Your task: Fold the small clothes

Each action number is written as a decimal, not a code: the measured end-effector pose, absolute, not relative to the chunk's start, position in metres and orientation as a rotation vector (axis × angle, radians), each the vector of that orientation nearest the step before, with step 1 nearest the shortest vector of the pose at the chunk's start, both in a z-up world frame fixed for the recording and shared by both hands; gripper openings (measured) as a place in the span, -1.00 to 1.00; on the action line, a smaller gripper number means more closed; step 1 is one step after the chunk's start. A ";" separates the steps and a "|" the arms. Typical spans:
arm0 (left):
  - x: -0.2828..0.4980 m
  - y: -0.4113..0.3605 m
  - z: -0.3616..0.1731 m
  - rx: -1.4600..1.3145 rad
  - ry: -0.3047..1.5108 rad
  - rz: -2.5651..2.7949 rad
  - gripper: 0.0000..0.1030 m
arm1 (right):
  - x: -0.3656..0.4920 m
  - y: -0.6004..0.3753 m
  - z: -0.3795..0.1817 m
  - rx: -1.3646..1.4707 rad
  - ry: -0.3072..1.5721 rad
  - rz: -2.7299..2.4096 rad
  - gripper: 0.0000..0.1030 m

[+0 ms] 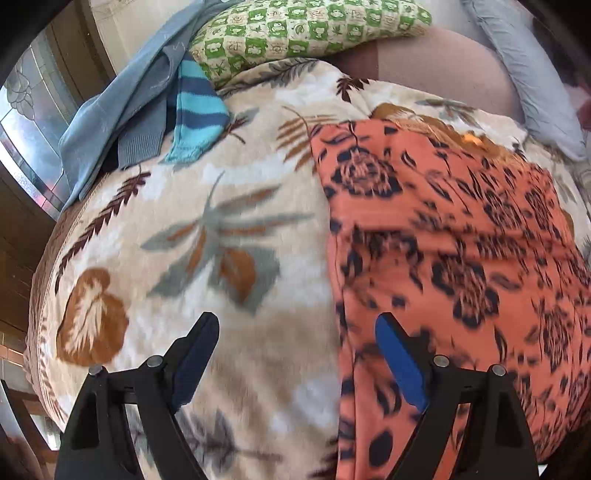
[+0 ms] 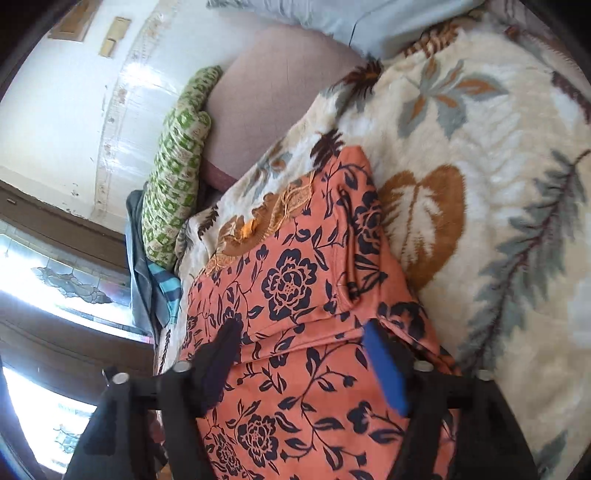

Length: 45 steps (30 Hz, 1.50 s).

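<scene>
Tools (image 1: 295, 354) (image 2: 306, 363) gape over orange garment (image 2: 295, 258); pillow (image 1: 306, 33) beyond.

Left gripper (image 1: 295, 354) hangs with jaws wide over the blanket (image 1: 207, 221) — orange dress (image 1: 461, 240) beside it, nothing held.

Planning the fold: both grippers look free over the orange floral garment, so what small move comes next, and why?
Probably lower the open right gripper onto the orange floral garment's near folded edge and close. The left gripper is also open, nothing held.
</scene>
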State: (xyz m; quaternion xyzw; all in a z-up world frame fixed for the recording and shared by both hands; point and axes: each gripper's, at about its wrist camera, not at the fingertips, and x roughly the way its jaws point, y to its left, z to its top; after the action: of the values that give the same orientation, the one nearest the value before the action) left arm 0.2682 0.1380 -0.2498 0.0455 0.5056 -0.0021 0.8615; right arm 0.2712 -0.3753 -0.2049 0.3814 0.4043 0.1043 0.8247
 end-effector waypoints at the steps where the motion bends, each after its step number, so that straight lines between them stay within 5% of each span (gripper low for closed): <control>1: 0.250 0.143 -0.253 0.084 1.075 -0.015 0.70 | 0.258 -0.379 -0.203 0.808 0.866 0.223 0.49; 11: 0.129 0.165 -0.268 0.005 1.127 -0.068 0.70 | 0.130 -0.398 -0.208 0.726 0.981 0.128 0.49; 22: 0.089 0.161 -0.286 -0.021 1.185 -0.115 0.68 | 0.079 -0.370 -0.234 0.620 1.115 0.081 0.47; 24: 0.086 0.162 -0.287 -0.031 1.182 -0.124 0.56 | 0.081 -0.364 -0.241 0.605 1.149 0.069 0.42; 27: 0.087 0.161 -0.291 -0.054 1.188 -0.151 0.02 | 0.087 -0.355 -0.252 0.566 1.197 0.058 -0.01; 29: 0.088 0.157 -0.295 -0.083 1.196 -0.194 -0.06 | 0.090 -0.350 -0.261 0.540 1.245 0.031 -0.33; 32: 0.087 0.147 -0.299 -0.089 1.204 -0.248 -0.05 | 0.089 -0.347 -0.275 0.521 1.291 -0.009 -0.49; 35: 0.092 0.146 -0.307 -0.091 1.214 -0.219 0.15 | 0.084 -0.351 -0.284 0.543 1.306 -0.016 -0.51; 39: 0.099 0.152 -0.315 -0.162 1.235 -0.192 0.12 | 0.083 -0.353 -0.285 0.534 1.306 -0.014 -0.52; 40: 0.098 0.151 -0.315 -0.160 1.234 -0.193 0.05 | 0.083 -0.352 -0.285 0.522 1.307 -0.014 -0.53; 43: 0.097 0.153 -0.314 -0.179 1.243 -0.239 -0.59 | 0.084 -0.347 -0.280 0.497 1.309 0.009 -0.72; 45: 0.098 0.151 -0.311 -0.197 1.240 -0.265 -0.73 | 0.083 -0.345 -0.276 0.486 1.312 0.021 -0.80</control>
State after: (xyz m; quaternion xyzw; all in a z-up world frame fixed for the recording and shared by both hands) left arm 0.0982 0.1510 -0.3111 -0.0917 0.5782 -0.1238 0.8012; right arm 0.0829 -0.3451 -0.2764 0.2236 0.6036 0.0095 0.7652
